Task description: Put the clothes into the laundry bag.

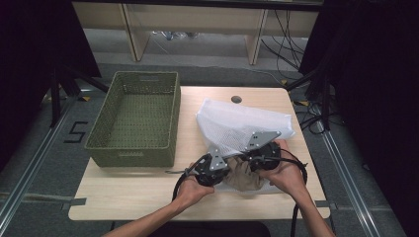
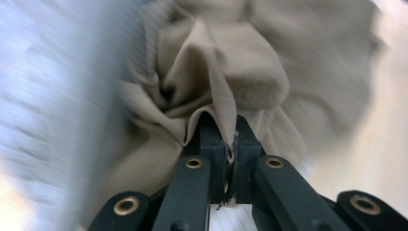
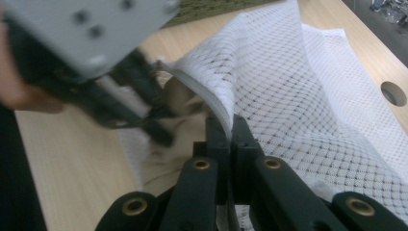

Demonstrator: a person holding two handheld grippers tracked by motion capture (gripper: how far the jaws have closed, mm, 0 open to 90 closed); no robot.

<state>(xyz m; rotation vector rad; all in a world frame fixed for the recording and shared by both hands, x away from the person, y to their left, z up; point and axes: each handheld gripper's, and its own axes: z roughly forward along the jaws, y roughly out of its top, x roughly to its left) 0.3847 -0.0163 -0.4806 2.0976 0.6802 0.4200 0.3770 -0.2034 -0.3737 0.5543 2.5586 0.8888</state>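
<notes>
the left gripper pinched a fold of crumpled beige cloth, half inside the white mesh laundry bag, whose rim the right gripper clamped; stuffing remained unfinished.

Two bare forearms reach in from the near edge, hands close together over the desk. The left gripper is held level and pointing right, its fingers pressed together. The right gripper, just beside it, likewise has its fingers clamped together.
</notes>
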